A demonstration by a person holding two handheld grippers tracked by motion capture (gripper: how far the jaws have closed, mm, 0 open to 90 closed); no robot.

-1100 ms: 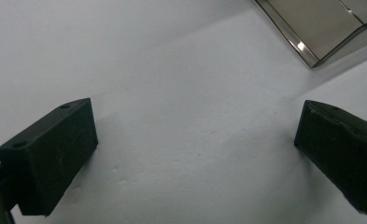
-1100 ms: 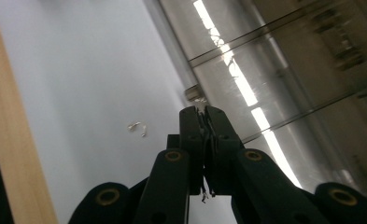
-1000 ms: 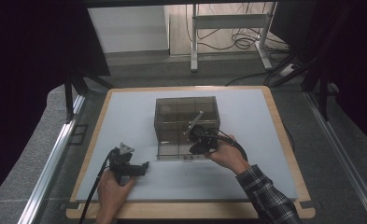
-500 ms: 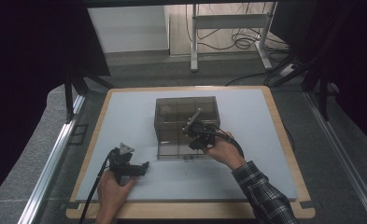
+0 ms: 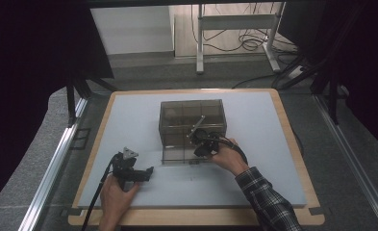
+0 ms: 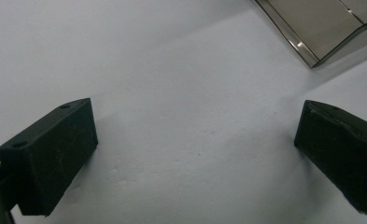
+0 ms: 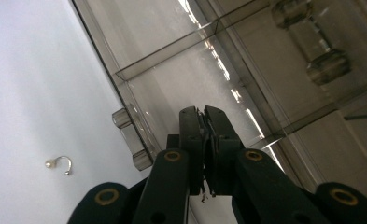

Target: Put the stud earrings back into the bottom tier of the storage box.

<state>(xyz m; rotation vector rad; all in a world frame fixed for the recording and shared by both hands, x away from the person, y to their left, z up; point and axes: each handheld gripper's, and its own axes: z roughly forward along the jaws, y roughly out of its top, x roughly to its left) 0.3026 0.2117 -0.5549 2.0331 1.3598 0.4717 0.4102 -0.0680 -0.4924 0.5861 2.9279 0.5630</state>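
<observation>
A smoky clear box of drawers (image 5: 191, 115) stands mid-mat, its lowest drawer (image 5: 179, 155) pulled out toward me. My right gripper (image 5: 199, 140) hovers over that open drawer, at the box's front. In the right gripper view its jaws are pressed together (image 7: 204, 113) above the drawer's clear compartments (image 7: 209, 74), and I make out nothing held between them. A small curved earring with a pearl end (image 7: 59, 163) lies on the white mat beside the drawer's handle (image 7: 130, 139). My left gripper (image 5: 147, 172) rests low on the mat, front left of the box, jaws wide apart (image 6: 195, 114) and empty.
The white mat (image 5: 129, 120) lies on a wood-edged table (image 5: 292, 144). A corner of the open drawer (image 6: 321, 28) shows ahead of the left gripper. Metal rails run along both table sides, and cables and a desk frame (image 5: 234, 24) sit on the floor beyond.
My right hand has shifted slightly left and toward the box over the open drawer. The left gripper has stayed where it was.
</observation>
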